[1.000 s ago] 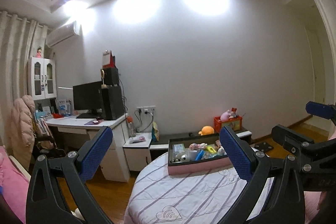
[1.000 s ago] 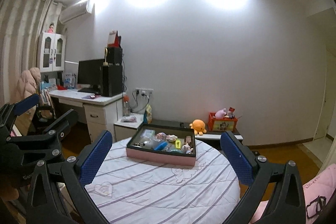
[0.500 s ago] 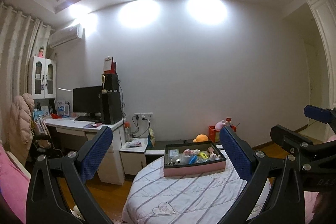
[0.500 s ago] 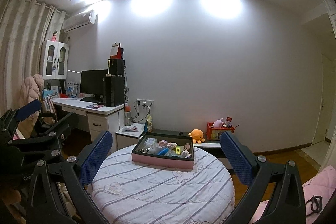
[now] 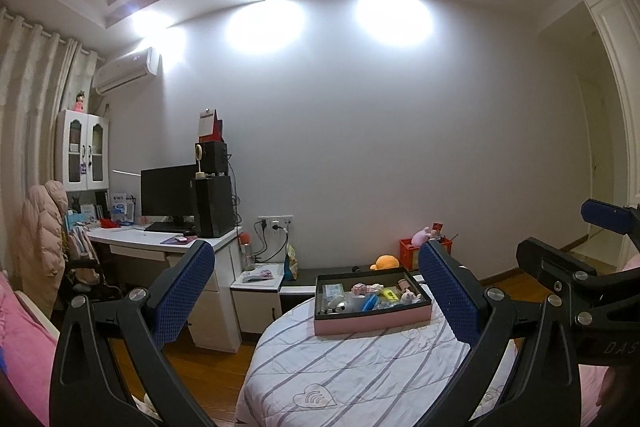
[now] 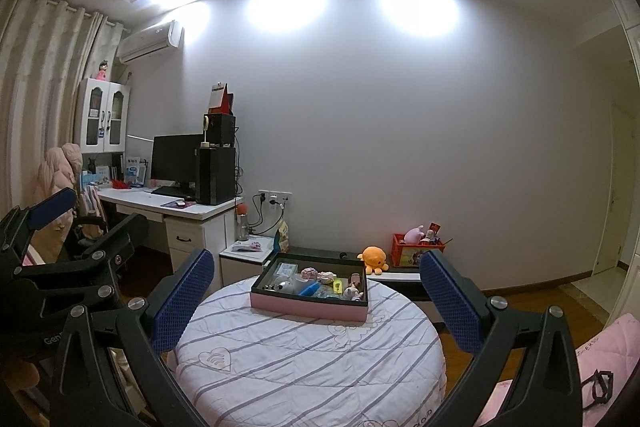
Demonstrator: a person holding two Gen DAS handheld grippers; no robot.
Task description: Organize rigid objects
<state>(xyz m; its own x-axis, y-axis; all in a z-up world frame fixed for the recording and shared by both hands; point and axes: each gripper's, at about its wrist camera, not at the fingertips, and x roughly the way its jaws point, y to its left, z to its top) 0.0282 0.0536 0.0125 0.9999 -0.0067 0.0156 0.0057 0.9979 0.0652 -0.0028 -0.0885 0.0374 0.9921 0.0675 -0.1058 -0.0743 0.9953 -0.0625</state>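
Several small rigid items (image 6: 320, 281) lie jumbled inside a pink-walled tray (image 6: 308, 307) at the far side of a round bench (image 6: 304, 359) covered with a striped cloth. Both grippers hang well short of it: the left gripper (image 5: 316, 291) and right gripper (image 6: 316, 297) each have fingers spread wide, holding nothing. No loose piece shows on the cloth. Such a scene fits either everything already gathered in the tray, or sorting within it yet to come.

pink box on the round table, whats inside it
The pink box holds a jumble of small items: a blue piece, a yellow one, a clear packet. Its near wall hides the bottom, and most items are too small to identify.
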